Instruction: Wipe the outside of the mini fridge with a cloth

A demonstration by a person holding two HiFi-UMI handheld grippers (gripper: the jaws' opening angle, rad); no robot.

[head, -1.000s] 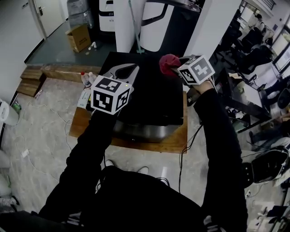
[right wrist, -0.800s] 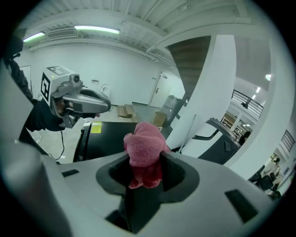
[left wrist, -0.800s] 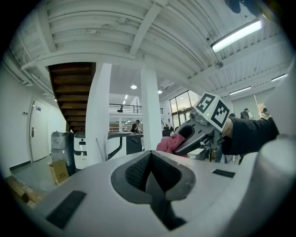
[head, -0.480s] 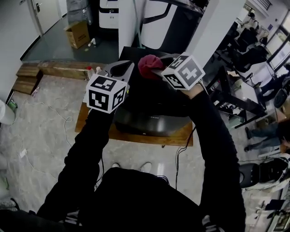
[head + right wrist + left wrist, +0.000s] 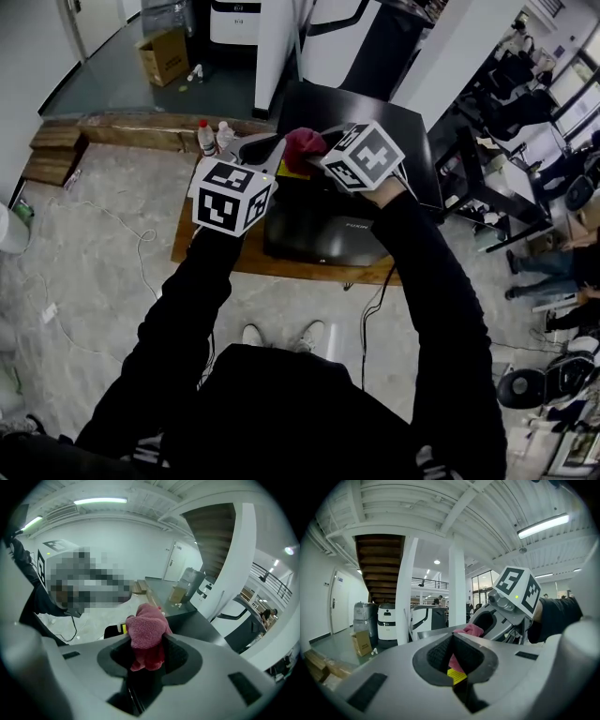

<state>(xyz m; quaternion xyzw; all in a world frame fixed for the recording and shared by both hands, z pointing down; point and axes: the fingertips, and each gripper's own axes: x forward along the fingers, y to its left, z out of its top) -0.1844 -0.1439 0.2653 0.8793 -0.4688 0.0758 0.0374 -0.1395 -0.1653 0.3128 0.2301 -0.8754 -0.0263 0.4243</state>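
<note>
The black mini fridge [image 5: 323, 225] stands on a wooden board [image 5: 214, 251] on the floor, below both grippers. My right gripper [image 5: 317, 148] is shut on a bunched red cloth [image 5: 302, 145], held in the air above the fridge's far left corner. In the right gripper view the cloth [image 5: 145, 629] bulges up out of the shut right gripper [image 5: 148, 641]. My left gripper [image 5: 270, 143] is shut with nothing in it, its tips close beside the cloth. In the left gripper view the left gripper [image 5: 453, 637] points at the cloth [image 5: 471, 630] and the right gripper's marker cube [image 5: 518, 589].
Two bottles [image 5: 207, 137] stand on the board at the fridge's left. A black table [image 5: 375, 108] lies behind the fridge, with a cardboard box [image 5: 164, 54] farther back. A cable [image 5: 373, 305] trails on the floor. Office chairs and a seated person [image 5: 555, 264] are at the right.
My right gripper has carried the cloth leftward and nearer, up to the left gripper's tips. The fridge now sits lower and smaller in the head view.
</note>
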